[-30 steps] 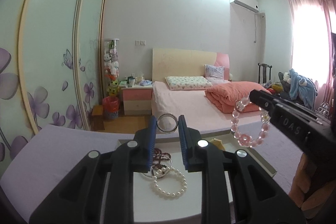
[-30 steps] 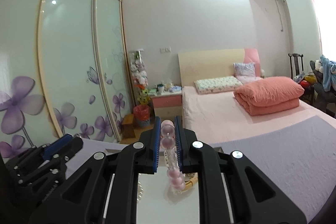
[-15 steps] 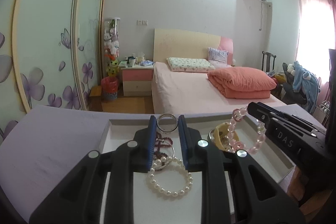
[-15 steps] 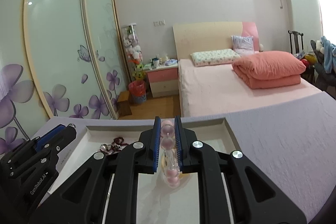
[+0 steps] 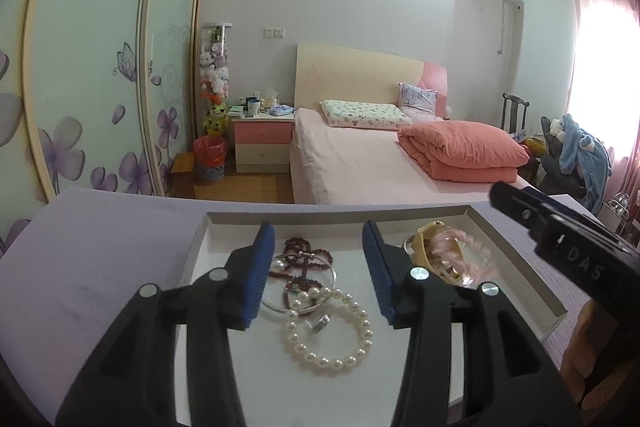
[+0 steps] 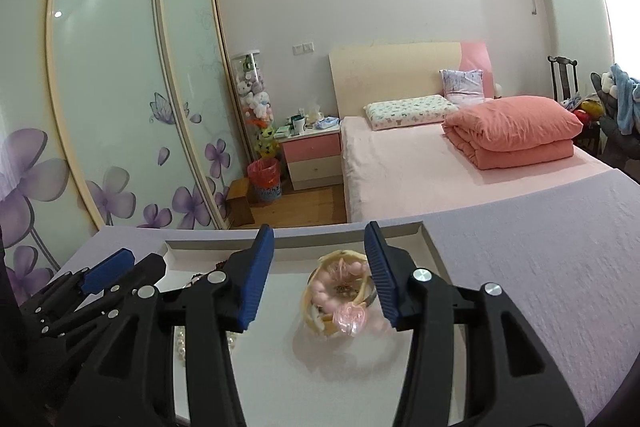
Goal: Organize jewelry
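A white tray (image 5: pixel 320 217) lies on the purple-covered table. My left gripper (image 5: pixel 318 231) hovers over its left half with jaws opening and nothing between the pads. Below it lie a dark red bead string (image 5: pixel 304 259), a silver hoop (image 5: pixel 320 301), a pearl bracelet (image 5: pixel 328 331) and a small silver piece (image 5: pixel 318 323). My right gripper (image 6: pixel 318 239) is opening too, its pads clear of the pink bead bracelet (image 6: pixel 340 291), which is blurred and rests on a yellow bangle (image 6: pixel 316 315) in the tray (image 6: pixel 224 247). Each gripper shows in the other's view: the right gripper (image 5: pixel 508 195), the left gripper (image 6: pixel 120 259).
The purple table cover (image 6: pixel 540 267) stretches to the right of the tray. A hand (image 5: pixel 580 367) holds the right gripper. Beyond the table's far edge are a pink bed (image 5: pixel 360 163), a nightstand (image 5: pixel 262 143) and sliding wardrobe doors (image 5: pixel 100 67).
Both grippers sank toward the tray and their jaws opened. The silver ring left the left pads. The pink bracelet dropped from the right pads onto the yellow bangle.
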`<state>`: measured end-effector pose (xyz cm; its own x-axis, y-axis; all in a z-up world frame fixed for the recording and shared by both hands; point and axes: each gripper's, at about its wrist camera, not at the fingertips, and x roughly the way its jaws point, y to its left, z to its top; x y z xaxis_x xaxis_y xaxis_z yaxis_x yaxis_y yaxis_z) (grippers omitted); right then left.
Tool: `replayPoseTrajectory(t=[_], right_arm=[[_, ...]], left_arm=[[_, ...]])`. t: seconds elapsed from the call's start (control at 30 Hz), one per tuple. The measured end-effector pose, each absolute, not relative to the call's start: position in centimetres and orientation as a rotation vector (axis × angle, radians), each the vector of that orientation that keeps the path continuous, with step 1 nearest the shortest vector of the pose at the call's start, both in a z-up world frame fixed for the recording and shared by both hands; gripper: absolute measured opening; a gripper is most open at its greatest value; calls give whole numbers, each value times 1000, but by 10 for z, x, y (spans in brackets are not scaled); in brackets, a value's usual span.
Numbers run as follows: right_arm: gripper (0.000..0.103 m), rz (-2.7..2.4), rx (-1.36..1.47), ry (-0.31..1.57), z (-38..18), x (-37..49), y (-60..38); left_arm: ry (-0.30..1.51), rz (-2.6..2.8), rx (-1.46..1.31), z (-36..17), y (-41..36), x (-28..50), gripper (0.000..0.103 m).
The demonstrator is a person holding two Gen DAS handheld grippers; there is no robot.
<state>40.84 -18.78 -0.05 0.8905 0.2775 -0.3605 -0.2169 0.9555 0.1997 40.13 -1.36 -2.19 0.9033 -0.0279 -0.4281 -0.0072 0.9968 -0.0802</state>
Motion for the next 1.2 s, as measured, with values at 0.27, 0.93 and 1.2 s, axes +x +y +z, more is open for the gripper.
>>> replayPoseTrajectory(t=[0.27, 0.93, 1.2], right_arm=[[49, 251, 164, 387, 1, 407, -192], [101, 217, 58, 289, 21, 317, -193], [101, 225, 80, 305, 20, 265, -207]], left_arm=[[441, 8, -112, -16, -3, 396, 53], [389, -19, -156, 18, 21, 293, 99], [367, -16, -164, 23, 28, 223, 99]])
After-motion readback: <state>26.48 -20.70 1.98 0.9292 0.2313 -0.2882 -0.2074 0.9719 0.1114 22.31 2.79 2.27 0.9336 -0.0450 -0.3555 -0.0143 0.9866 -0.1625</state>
